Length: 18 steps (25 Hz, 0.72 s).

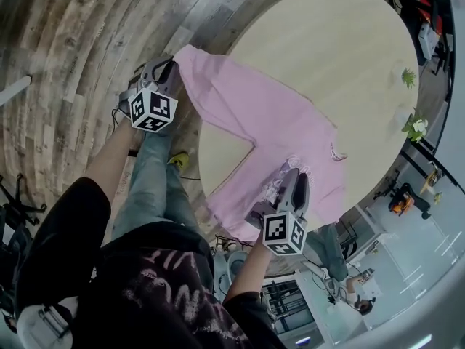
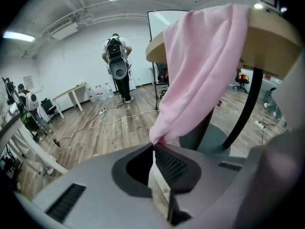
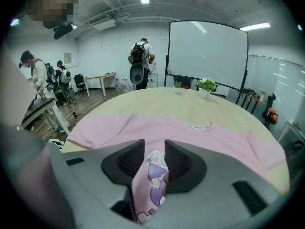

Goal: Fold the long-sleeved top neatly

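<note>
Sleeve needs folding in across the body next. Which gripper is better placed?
Left. The left gripper is shut on the sleeve end hanging off the table; the right gripper holds the hem of the pink top.

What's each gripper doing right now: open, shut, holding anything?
Left gripper: closed, pinching the tip of the sleeve.
Right gripper: closed on a fold of the top, at its print.

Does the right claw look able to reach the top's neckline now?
Probably, once it lets go: the right claw grips the pink top at its print, and only flat fabric lies before the neckline.
</note>
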### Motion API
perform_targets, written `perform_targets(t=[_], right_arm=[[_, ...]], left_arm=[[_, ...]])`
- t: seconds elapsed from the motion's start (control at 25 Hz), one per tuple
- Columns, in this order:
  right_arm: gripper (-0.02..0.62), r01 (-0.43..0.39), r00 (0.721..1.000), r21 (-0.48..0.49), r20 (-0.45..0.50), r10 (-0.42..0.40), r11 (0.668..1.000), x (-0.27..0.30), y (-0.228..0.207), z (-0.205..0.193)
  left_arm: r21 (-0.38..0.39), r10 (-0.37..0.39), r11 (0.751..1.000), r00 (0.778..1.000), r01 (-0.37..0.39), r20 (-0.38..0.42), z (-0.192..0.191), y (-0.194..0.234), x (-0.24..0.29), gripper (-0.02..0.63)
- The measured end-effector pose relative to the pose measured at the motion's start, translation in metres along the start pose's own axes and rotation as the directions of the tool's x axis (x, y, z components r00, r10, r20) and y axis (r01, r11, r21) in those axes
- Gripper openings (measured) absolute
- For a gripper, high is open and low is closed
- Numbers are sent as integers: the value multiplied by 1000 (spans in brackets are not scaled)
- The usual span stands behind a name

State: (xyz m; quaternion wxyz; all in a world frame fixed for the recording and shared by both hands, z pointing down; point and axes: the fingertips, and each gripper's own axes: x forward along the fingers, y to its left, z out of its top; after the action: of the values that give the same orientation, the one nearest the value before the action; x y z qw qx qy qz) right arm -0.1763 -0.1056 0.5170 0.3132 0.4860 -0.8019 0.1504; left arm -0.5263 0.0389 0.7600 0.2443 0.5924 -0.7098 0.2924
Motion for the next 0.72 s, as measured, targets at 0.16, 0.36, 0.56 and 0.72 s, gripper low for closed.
perform_targets(t=[0.16, 0.36, 0.56, 0.72], right_arm=[[135, -6, 1000, 9, 12, 5, 1000, -2, 1, 6], [135, -15, 999, 36, 43, 14, 999, -13, 5, 11], [135, -16, 995, 86, 98, 8, 996, -38, -4, 16], [135, -27, 992, 117, 125, 13, 993, -51, -23, 14]], left_arm=[[-22, 60, 998, 998, -60, -12, -7, 23, -19, 25], [-42, 153, 987, 988, -152, 9, 4, 71, -45, 23], [-46, 254, 967, 965, -252, 56, 35, 113, -88, 23], [-24, 316, 949, 942, -315, 116, 73, 132, -120, 23]])
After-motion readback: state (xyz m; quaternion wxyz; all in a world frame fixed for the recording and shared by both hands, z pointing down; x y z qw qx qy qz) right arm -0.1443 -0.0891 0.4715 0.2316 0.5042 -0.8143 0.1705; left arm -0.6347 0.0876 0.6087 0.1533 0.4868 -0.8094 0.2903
